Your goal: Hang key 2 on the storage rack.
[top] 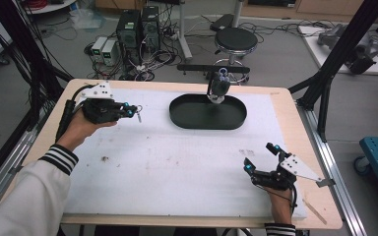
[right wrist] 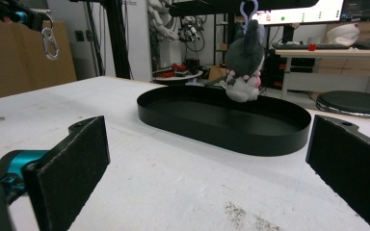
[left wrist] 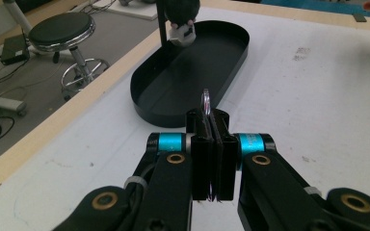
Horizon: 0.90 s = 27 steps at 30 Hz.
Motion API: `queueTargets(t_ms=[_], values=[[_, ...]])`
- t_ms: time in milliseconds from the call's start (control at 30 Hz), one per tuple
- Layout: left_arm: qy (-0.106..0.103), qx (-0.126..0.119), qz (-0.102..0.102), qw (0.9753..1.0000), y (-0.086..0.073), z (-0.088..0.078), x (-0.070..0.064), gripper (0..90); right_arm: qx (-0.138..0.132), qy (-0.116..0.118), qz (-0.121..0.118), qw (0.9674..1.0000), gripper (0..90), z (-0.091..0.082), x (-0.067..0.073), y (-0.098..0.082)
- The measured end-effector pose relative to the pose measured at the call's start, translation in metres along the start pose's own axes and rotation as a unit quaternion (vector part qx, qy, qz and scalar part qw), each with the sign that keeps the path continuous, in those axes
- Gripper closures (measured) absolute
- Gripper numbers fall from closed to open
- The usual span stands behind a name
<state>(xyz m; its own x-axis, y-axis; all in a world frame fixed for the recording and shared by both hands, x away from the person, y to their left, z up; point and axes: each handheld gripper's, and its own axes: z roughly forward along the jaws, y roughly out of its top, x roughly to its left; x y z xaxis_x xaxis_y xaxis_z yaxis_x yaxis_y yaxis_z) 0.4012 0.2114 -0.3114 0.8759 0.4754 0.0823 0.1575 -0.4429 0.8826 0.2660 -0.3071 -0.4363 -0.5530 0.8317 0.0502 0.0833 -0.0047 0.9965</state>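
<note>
left gripper (top: 134,111): jaws clamped on metal carabiner clip (left wrist: 206,102), held above table (top: 177,167) | right gripper (top: 262,158): jaws wide apart, holding nothing | readable writing: none legible

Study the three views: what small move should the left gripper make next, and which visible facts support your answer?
Probably carry the carabiner toward the black oval tray. The left gripper is shut on the clip, which dangles off the table, apart from the tray. A plush keychain already hangs over the tray, so that area seems the goal. The right gripper rests open, idle.
</note>
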Motion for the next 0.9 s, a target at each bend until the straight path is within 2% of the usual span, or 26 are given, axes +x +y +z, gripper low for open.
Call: queueTargets(t_ms=[100, 167, 367, 500, 733, 900], values=[[-0.004, -0.006, 0.0, 1.0, 0.007, 0.007, 0.002, 88.0, 0.001, -0.004, -0.001, 1.0, 0.7, 0.0, 0.001, -0.001], [-0.007, -0.01, 0.001, 0.9999, 0.012, 0.011, 0.005, 87.9, 0.0, -0.009, -0.01, 0.9999, 0.7, 0.001, 0.001, -0.003], [-0.016, -0.024, -0.001, 0.9996, 0.026, 0.023, 0.009, 88.0, 0.0, -0.009, -0.01, 0.9999, 0.7, 0.0, 0.003, -0.007], [-0.02, -0.015, 0.0, 0.9997, 0.034, 0.031, 0.014, 87.9, -0.003, -0.013, -0.007, 0.9999, 0.7, 0.0, 0.002, -0.009], [-0.025, -0.03, 0.004, 0.9992, 0.054, 0.043, 0.023, 88.0, -0.01, -0.025, -0.013, 0.9995, 0.7, -0.002, 0.003, -0.01], [-0.03, -0.029, 0.005, 0.9991, 0.062, 0.051, 0.028, 87.9, -0.019, -0.037, -0.012, 0.9991, 0.7, -0.003, 0.002, -0.012]])
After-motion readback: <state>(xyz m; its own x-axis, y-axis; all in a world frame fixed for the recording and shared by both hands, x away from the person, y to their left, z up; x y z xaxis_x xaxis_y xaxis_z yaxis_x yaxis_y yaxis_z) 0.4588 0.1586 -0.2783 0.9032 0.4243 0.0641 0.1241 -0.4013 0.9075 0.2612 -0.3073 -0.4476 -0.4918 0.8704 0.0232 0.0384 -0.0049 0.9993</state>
